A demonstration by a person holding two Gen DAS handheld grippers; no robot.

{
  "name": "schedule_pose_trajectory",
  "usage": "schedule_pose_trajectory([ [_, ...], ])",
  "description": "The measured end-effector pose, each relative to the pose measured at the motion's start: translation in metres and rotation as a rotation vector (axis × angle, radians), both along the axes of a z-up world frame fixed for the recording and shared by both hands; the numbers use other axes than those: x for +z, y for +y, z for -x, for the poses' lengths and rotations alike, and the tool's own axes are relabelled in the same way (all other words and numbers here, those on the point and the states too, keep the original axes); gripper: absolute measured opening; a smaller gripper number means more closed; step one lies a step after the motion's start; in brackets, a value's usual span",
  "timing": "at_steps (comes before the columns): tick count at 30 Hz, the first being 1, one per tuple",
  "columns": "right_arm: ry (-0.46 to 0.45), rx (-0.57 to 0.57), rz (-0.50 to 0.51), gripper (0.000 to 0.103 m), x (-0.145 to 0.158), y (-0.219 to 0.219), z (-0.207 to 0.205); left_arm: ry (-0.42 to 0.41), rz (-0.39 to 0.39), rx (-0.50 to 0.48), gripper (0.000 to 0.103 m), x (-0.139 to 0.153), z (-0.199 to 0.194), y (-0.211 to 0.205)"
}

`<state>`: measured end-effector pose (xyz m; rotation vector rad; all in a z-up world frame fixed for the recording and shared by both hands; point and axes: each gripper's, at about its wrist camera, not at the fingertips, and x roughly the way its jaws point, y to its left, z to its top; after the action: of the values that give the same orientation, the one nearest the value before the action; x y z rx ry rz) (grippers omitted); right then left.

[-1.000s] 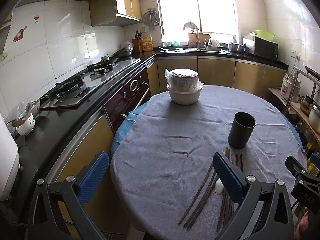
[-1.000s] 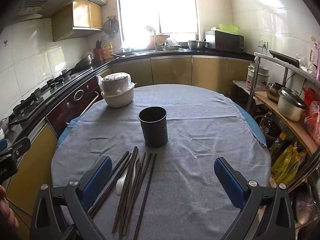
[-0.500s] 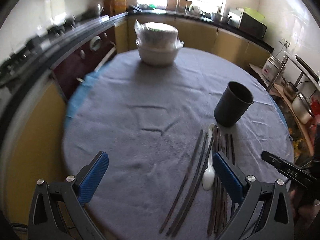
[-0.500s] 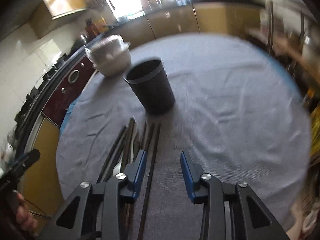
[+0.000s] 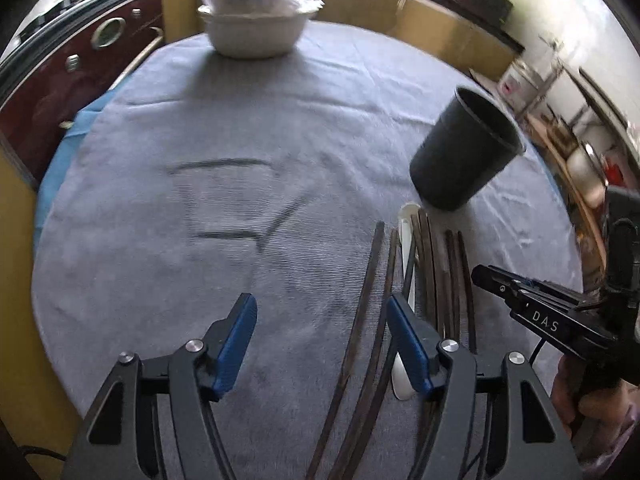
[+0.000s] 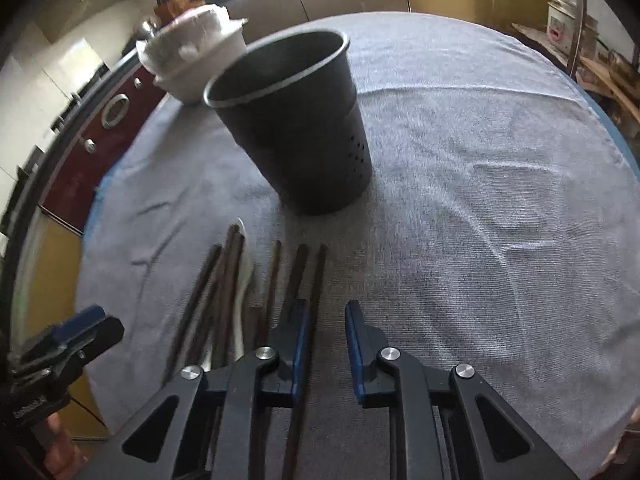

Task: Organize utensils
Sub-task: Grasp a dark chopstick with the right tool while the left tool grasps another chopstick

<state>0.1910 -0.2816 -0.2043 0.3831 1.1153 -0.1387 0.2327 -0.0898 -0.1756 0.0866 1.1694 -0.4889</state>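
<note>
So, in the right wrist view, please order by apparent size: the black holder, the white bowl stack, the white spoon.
1. black holder, though nearness to the camera enlarges it
2. white bowl stack, farther back
3. white spoon, mostly hidden under chopsticks

A round desk [image 5: 120, 280] carries everything, covered by a grey ribbed cloth [image 6: 480, 200] with a few creases; a blue layer shows under the cloth at the desk's left edge. On the cloth stands a dark perforated holder [image 6: 296, 128], upright. Just in front of it lie dark chopsticks [image 5: 452, 276] side by side, with a white spoon [image 5: 406, 264] among them. At the far side sits a white bowl [image 5: 256, 28] holding a plastic-wrapped bundle.
</note>
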Motion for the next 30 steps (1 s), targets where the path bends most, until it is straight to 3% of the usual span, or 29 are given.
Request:
schedule_pose_trajectory([
  [7, 0.03, 0.026, 0.047, 0.015, -0.003, 0.014, -0.011, 0.064, -0.062, -0.041, 0.068, -0.024, -0.015, -0.016],
  [14, 0.051, 0.028, 0.081, 0.005, -0.006, 0.012, -0.009, 0.041, -0.14, -0.108, 0.068, -0.033, -0.018, -0.038],
  [20, -0.01, 0.009, -0.113, 0.003, -0.004, -0.014, -0.003, -0.015, -0.188, -0.144, 0.06, -0.036, -0.024, -0.051],
  [26, 0.0, 0.008, -0.12, 0.014, 0.005, -0.018, -0.007, -0.055, -0.188, -0.175, 0.056, -0.039, -0.034, -0.06],
  [30, 0.004, 0.004, -0.106, 0.043, 0.004, -0.012, -0.012, -0.05, -0.191, -0.17, 0.053, -0.034, -0.038, -0.049],
])
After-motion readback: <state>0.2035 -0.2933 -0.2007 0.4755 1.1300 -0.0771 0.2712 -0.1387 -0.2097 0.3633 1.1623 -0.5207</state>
